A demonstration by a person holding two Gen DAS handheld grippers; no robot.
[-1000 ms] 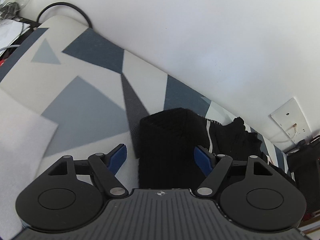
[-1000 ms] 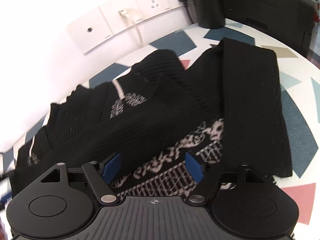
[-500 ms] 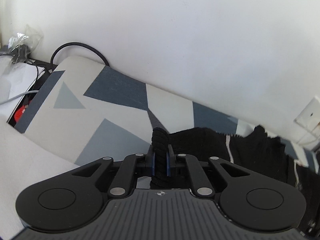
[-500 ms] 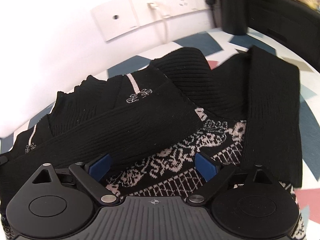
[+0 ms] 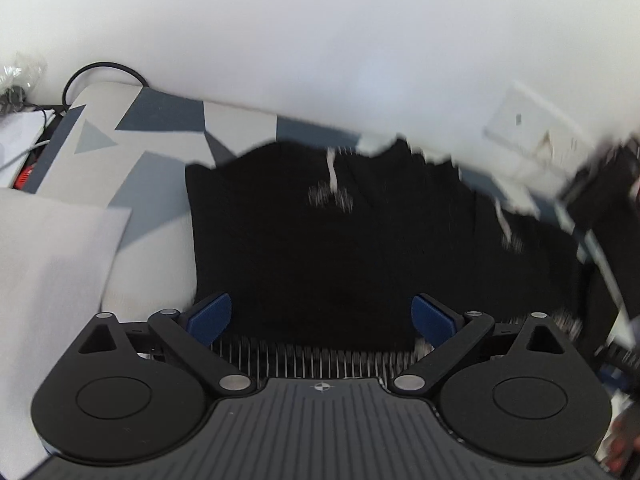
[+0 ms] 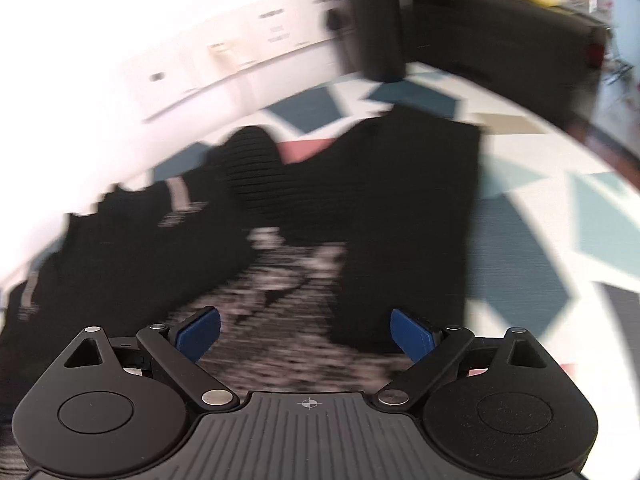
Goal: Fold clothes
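Note:
A black knit sweater (image 5: 320, 240) with a white pattern lies on the patterned tabletop (image 5: 168, 136), its left sleeve laid across the body. My left gripper (image 5: 322, 318) is open and empty just above its near part. In the right wrist view the sweater (image 6: 376, 208) shows both sleeves folded in over the white-patterned front (image 6: 280, 280). My right gripper (image 6: 306, 334) is open and empty above the sweater's lower part. Both views are blurred by motion.
A white cloth or sheet (image 5: 48, 264) lies at the left of the table. A wall with socket plates (image 6: 224, 64) runs behind the table. A black cable (image 5: 104, 72) and clutter sit at the far left. Dark equipment (image 6: 500, 32) stands at the back right.
My left gripper was shut on the sleeve end half a second ago; it has let go, opened and pulled back. The sleeve now lies on the body. My right gripper shifted right, still open.

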